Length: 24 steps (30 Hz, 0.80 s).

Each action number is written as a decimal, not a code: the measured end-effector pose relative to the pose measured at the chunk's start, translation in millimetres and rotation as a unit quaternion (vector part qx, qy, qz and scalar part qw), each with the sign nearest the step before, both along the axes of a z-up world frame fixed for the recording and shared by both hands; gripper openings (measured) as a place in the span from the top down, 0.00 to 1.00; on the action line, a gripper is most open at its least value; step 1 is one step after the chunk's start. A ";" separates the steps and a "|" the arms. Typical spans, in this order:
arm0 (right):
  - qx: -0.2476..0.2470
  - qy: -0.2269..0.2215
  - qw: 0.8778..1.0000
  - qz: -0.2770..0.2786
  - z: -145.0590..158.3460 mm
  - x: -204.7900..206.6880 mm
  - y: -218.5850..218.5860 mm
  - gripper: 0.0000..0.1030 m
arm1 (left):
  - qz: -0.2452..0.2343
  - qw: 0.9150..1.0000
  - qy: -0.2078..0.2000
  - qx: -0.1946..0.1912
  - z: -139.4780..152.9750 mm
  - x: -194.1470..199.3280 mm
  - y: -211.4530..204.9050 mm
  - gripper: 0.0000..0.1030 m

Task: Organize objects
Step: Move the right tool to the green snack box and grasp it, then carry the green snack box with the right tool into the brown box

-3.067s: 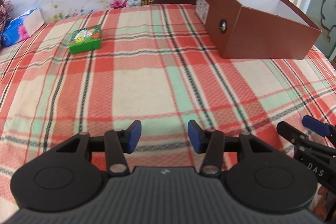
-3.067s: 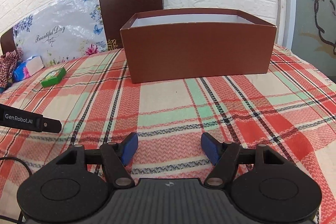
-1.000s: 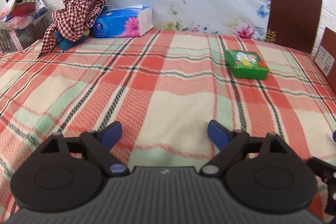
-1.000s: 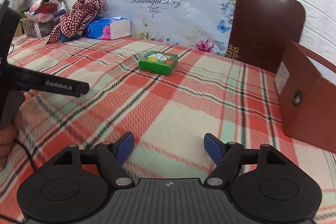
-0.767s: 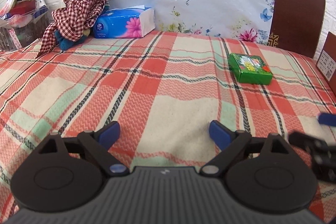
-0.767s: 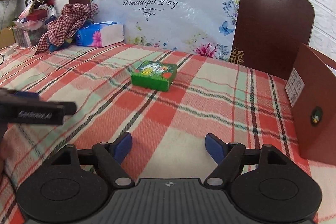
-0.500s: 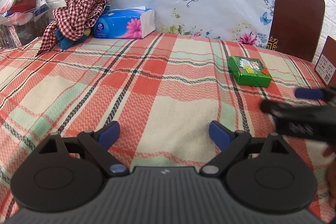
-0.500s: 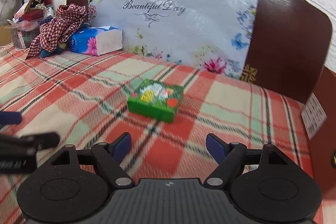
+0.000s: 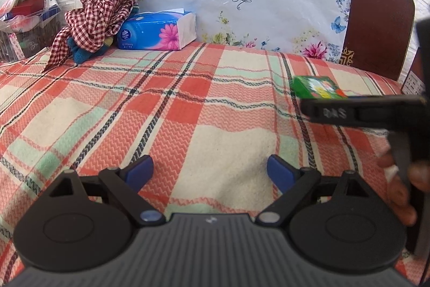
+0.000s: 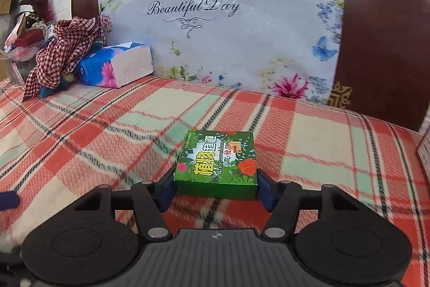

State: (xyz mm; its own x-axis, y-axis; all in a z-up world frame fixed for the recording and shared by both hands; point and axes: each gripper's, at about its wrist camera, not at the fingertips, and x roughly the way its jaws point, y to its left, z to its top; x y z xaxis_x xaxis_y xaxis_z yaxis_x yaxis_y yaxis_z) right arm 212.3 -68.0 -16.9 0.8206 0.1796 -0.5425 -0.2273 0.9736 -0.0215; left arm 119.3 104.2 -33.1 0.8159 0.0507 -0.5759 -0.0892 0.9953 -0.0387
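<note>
A small green box (image 10: pixel 217 166) printed with leaves and flowers lies on the plaid blanket (image 10: pixel 94 141). My right gripper (image 10: pixel 215 188) has it between its jaws, which are closing. The blue pads (image 10: pixel 165 188) lie against the box's two sides. In the left wrist view the same green box (image 9: pixel 317 90) sits at the right, partly behind the right gripper's black finger (image 9: pixel 362 112) and the hand (image 9: pixel 403 190) that holds it. My left gripper (image 9: pixel 209 171) hangs open over bare blanket, nothing between its fingers.
A blue tissue pack (image 9: pixel 158 30) and a red checked cloth (image 9: pixel 99 7) lie at the back left against the headboard's floral sheet (image 9: pixel 255 4). A cluttered basket (image 9: pixel 24 10) stands far left. A brown box's corner (image 10: pixel 424 149) shows at the right edge.
My right gripper has moved forward up to the green box and its jaws have narrowed around it. The left gripper has stayed where it was, still open.
</note>
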 end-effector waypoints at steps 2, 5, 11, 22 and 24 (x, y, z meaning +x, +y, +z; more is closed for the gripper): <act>0.000 0.002 1.000 0.000 -0.5 -15.6 -7.0 0.42 | 0.000 1.000 0.002 0.004 0.0 0.5 -0.8 0.10; -0.007 0.005 1.000 0.003 -1.4 -46.2 -21.8 0.42 | -0.001 1.000 0.003 0.008 -0.1 0.7 -1.6 0.10; -0.017 0.012 1.000 -0.016 -3.4 -119.0 -69.4 0.42 | -0.001 1.000 0.006 0.017 0.1 0.7 -4.1 0.09; -0.013 0.019 0.993 -0.116 -2.2 -227.0 -153.2 0.42 | 0.008 0.999 0.009 0.049 2.0 -6.2 -15.0 0.08; -0.011 0.018 0.992 -0.122 -2.7 -231.4 -156.4 0.36 | 0.011 0.998 0.008 0.066 2.7 -7.8 -19.7 0.08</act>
